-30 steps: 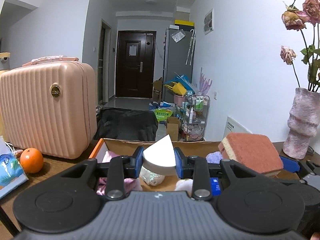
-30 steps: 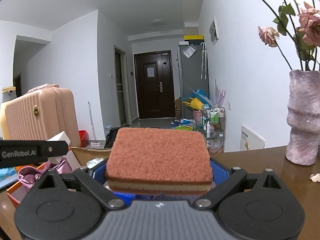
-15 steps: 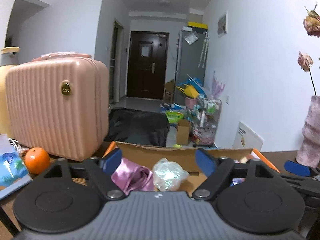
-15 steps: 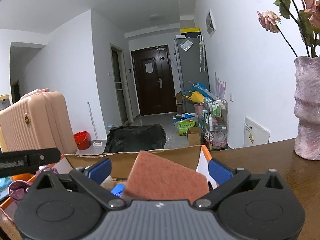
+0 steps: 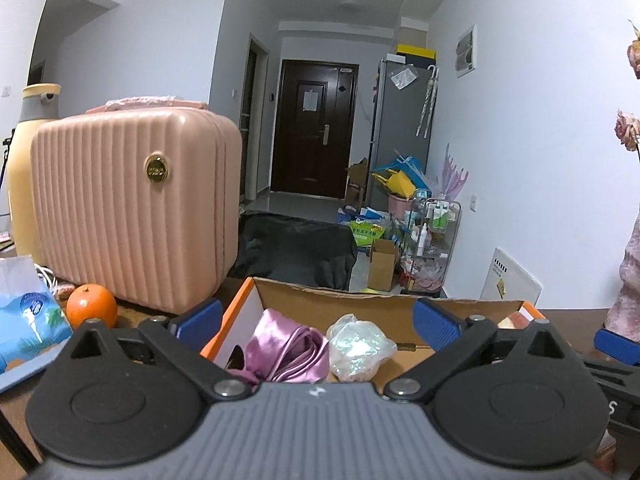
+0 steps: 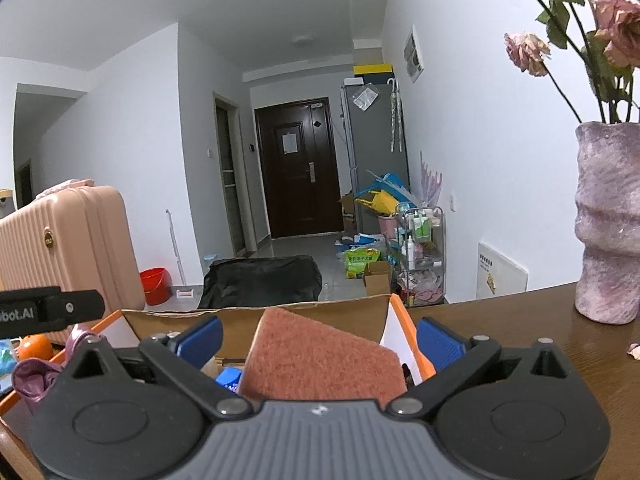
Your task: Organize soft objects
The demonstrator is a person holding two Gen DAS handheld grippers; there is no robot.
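Observation:
A cardboard box (image 5: 384, 306) with orange edges sits on the wooden table. In it lie a purple satin cloth (image 5: 286, 346) and a crumpled clear plastic bag (image 5: 358, 344). My left gripper (image 5: 318, 320) is open and empty above the box's near side. In the right wrist view a brown-red scouring sponge (image 6: 320, 360) leans tilted inside the box (image 6: 396, 320), free between the wide-open fingers of my right gripper (image 6: 318, 336). The purple cloth also shows in the right wrist view (image 6: 36, 372).
A pink ribbed suitcase (image 5: 132, 204) stands left of the box, with an orange (image 5: 91, 306) and a blue tissue pack (image 5: 28, 316) in front of it. A purple vase (image 6: 610, 220) with dried roses stands on the table at right.
My left gripper opened and let go of a white wedge-shaped piece. My right gripper opened and the sponge dropped into the box, where it now leans.

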